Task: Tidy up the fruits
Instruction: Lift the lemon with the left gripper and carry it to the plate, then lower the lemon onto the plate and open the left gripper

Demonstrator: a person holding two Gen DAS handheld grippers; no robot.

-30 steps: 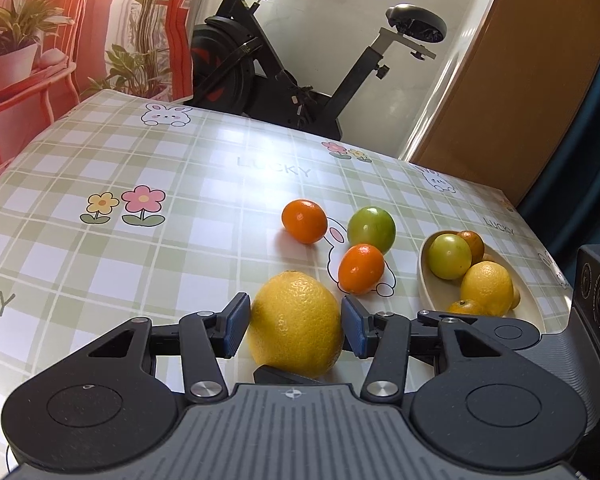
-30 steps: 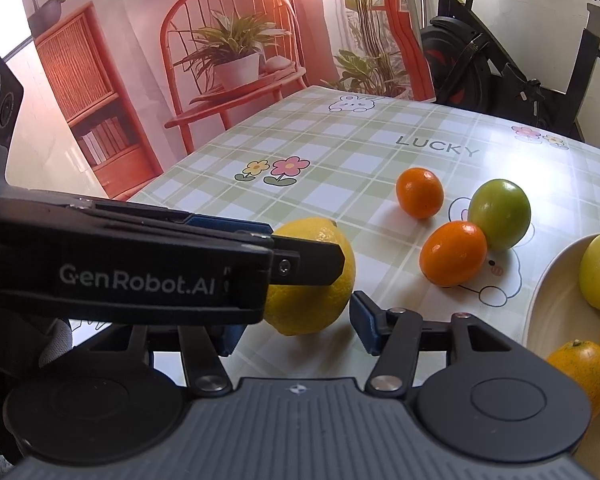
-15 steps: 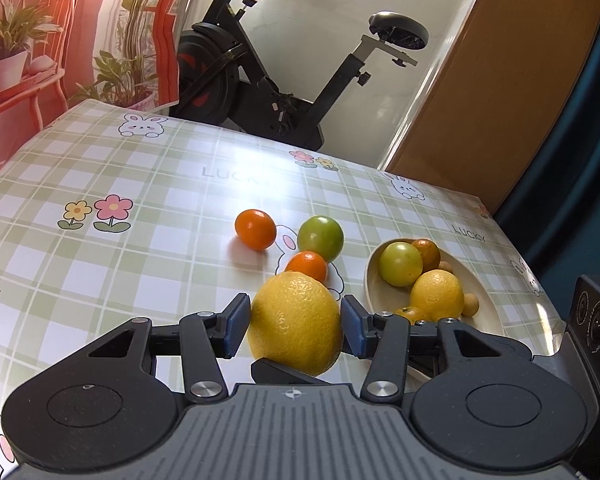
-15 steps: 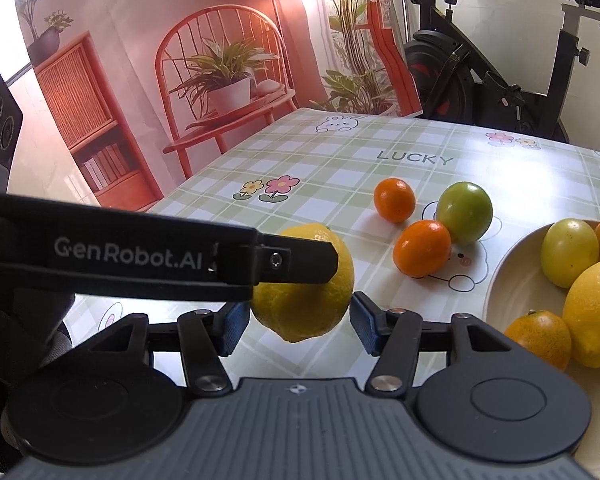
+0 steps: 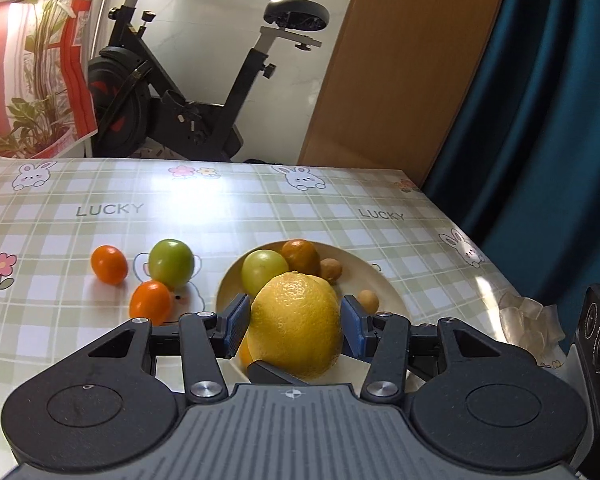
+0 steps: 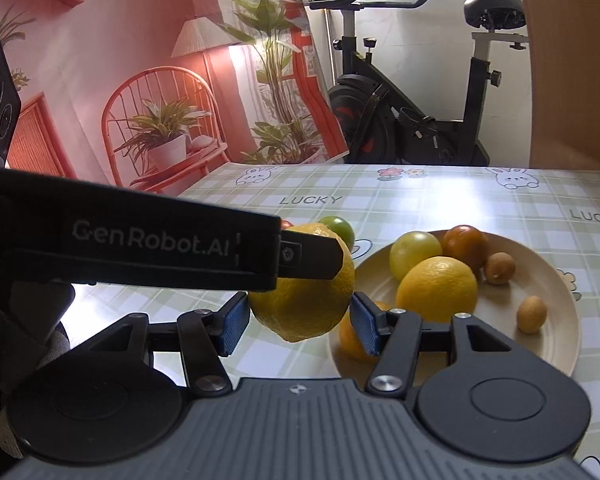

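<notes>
A: Where does the large lemon (image 5: 296, 324) sit in the left wrist view?

B: Low centre of the frame, clamped between the blue pads (image 5: 236, 324) of the left gripper (image 5: 296, 326). It hangs in front of the near rim of the cream plate (image 5: 384, 280), clear of the tablecloth (image 5: 260, 208).

A: And the right wrist view?

B: The same lemon (image 6: 304, 304) appears at centre, with one black finger of the left gripper (image 6: 308, 258) crossing it from the left edge. The right gripper (image 6: 298, 322) lies at the bottom; its pads (image 6: 230, 324) flank the lemon, released, a gap visible on the right side.

A: What does the plate (image 6: 556, 344) hold?

B: A second lemon (image 6: 436, 288), a yellow-green fruit (image 6: 414, 252), a dark orange fruit (image 6: 464, 242), two small brown fruits (image 6: 500, 268), and an orange fruit (image 6: 352, 338) partly hidden behind the right pad.

A: What lies outside the plate?

B: At centre left of the left wrist view, two oranges (image 5: 109, 264) and a green fruit (image 5: 171, 263) rest on the cloth, close together, beside the plate.

A: Further out?

B: An exercise bike (image 5: 188, 92) stands beyond the table's far edge, upper centre.
</notes>
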